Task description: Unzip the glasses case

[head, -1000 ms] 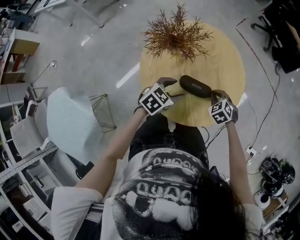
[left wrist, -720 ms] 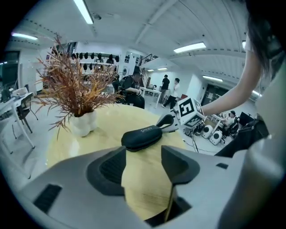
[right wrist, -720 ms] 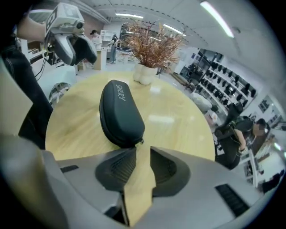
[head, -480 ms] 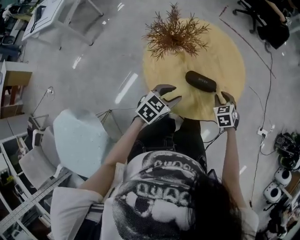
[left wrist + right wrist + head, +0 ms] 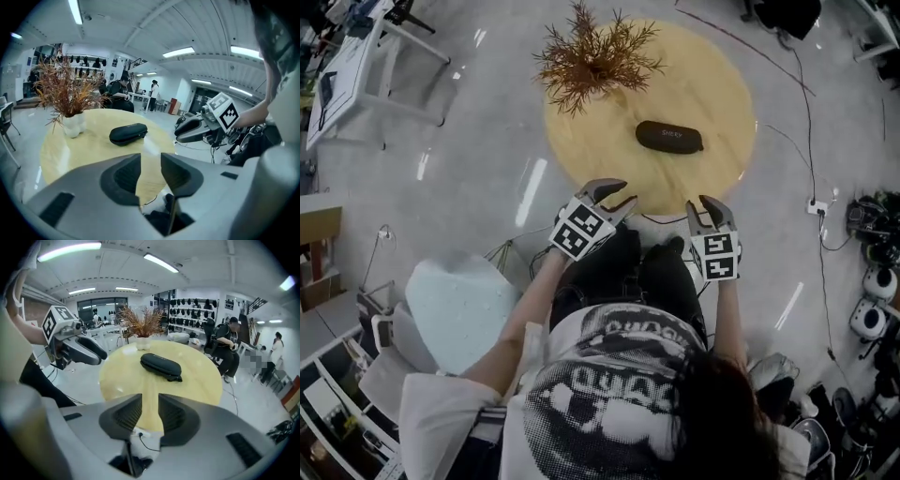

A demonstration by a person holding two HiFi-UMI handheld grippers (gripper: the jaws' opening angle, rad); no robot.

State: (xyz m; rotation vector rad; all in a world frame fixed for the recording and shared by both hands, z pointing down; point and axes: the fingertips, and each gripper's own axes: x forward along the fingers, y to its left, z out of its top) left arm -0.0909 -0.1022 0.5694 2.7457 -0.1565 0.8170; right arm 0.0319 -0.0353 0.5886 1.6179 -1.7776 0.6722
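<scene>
The black glasses case (image 5: 669,136) lies alone near the middle of the round yellow table (image 5: 712,89). Its lid is down; the case (image 5: 161,365) shows a small tab at one end. Both grippers hang at the table's near edge, well short of the case. My left gripper (image 5: 617,193) has its jaws closing, with nothing between them (image 5: 150,157). My right gripper (image 5: 703,204) stands open and empty (image 5: 150,399). Each gripper view shows the case (image 5: 127,133) ahead and the other gripper off to the side.
A dried brown plant (image 5: 595,56) in a white pot stands at the table's far left edge. A pale blue chair (image 5: 455,300) is at my left. Cables and a power strip (image 5: 814,206) lie on the floor at right. People sit at desks in the background.
Both grippers have drawn back from the ends of the case to the table's near edge. The right gripper has let go and rolled upright. The left jaws have narrowed.
</scene>
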